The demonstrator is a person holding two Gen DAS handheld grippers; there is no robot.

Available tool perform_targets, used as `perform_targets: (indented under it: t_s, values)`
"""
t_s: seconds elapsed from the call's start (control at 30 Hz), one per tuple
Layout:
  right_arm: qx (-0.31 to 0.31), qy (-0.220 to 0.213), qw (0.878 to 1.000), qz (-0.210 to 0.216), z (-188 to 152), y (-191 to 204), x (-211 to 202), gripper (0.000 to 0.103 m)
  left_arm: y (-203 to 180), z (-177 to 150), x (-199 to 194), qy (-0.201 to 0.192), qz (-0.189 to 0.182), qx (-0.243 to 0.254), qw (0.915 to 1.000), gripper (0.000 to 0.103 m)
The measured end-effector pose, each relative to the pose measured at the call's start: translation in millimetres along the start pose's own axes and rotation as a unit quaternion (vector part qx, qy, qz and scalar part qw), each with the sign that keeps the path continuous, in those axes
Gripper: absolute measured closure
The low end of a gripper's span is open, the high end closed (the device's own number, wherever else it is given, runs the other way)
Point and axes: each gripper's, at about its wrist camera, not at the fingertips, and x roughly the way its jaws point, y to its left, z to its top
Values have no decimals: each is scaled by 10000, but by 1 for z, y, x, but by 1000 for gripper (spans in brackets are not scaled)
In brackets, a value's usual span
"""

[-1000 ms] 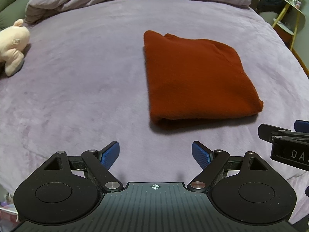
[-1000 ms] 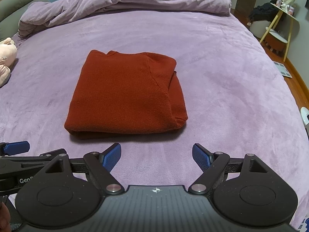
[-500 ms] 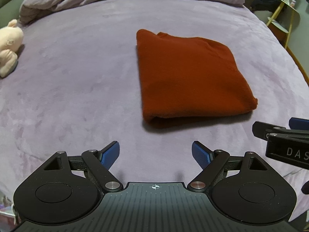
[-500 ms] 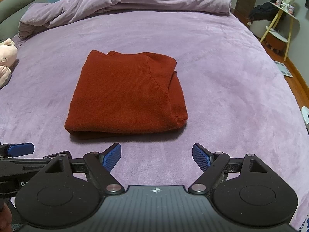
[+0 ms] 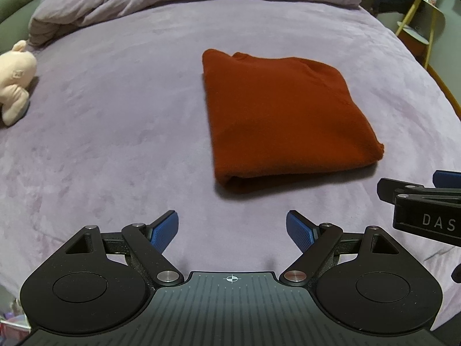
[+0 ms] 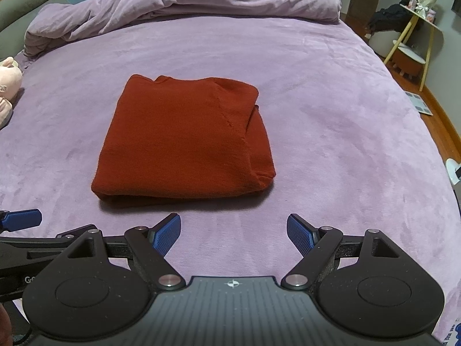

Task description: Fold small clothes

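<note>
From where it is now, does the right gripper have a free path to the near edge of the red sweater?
Probably yes. The right gripper is open, and only bare purple bedspread lies between it and the folded red sweater.

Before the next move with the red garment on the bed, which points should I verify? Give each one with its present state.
1. Left gripper open and holding nothing: ok.
2. Right gripper open and holding nothing: ok.
3. Red sweater folded into a compact rectangle, flat on the purple bedspread: ok.
4. Edges aligned: not ok, an inner layer sticks out at its right side.
5. Both grippers apart from the sweater: ok.
6. Plush toy apart from the sweater: ok.
</note>
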Motion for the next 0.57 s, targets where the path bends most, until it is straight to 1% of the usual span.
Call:
perform_targets:
  t_s: [0.33, 0.57]
  values:
    - [20, 36, 10000, -10, -1, -1, 0, 22, 0, 1, 0, 42, -32, -24, 10000, 16]
    - [17, 30, 10000, -33, -1, -1, 0, 22, -4, -1, -4, -20, -9, 72, 10000, 16]
